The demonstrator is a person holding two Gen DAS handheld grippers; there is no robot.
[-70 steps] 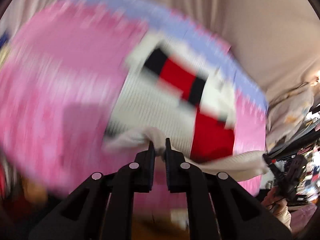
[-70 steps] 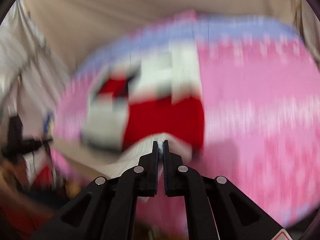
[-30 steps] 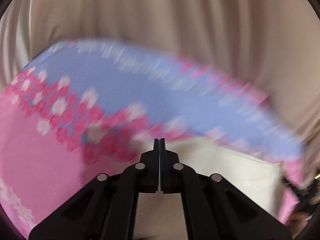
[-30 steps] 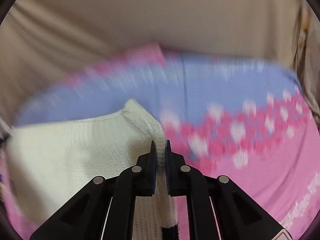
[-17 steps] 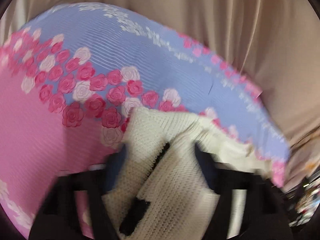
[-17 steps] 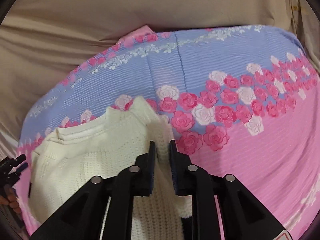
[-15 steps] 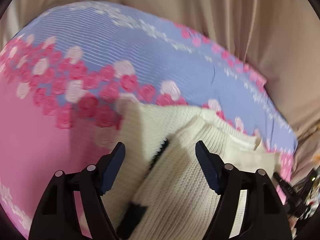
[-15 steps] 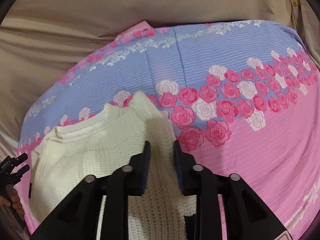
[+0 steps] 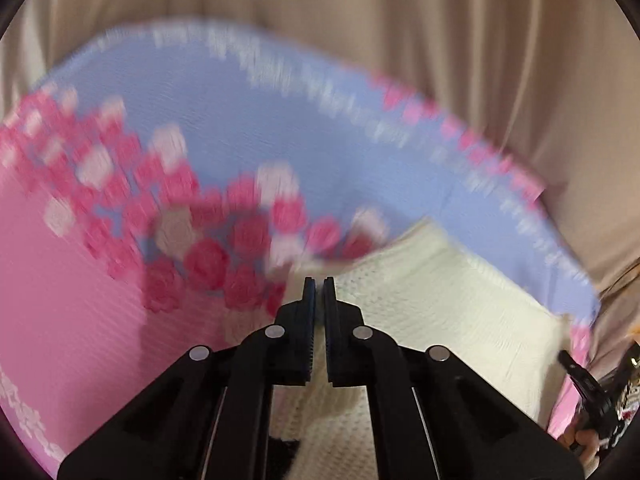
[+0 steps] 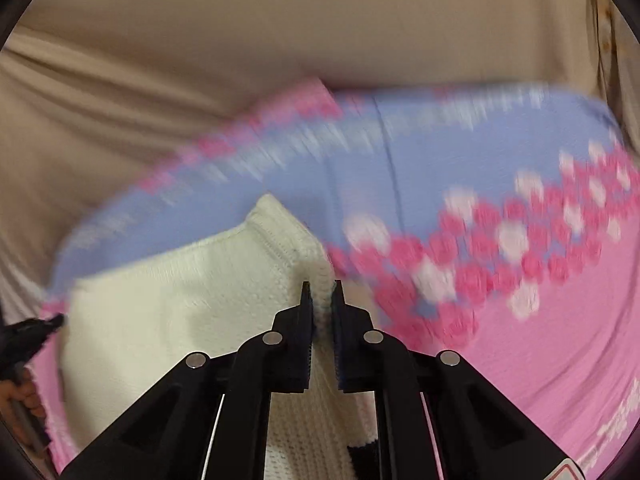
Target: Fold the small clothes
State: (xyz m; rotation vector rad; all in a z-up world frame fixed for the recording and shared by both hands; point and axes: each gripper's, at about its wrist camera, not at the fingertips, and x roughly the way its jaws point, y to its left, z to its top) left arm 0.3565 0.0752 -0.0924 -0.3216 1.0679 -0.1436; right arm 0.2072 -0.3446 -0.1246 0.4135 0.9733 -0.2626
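With the cream knit sweater point(image 10: 168, 320) lying lower left of the right wrist view, on the pink and blue rose bedspread point(image 10: 520, 340), looks like mid-fold. Right gripper point(image 10: 320, 294) narrow, pinching a knit edge between its jaws. Left gripper point(image 9: 319, 292) nearly closed at the sweater's left edge, lower middle of its view; can't tell if any cloth is caught, too blurry. Beige curtain point(image 9: 400, 40) across the top. Next move probably: carry the pinched edge over the body, keep both sides level, then let go.
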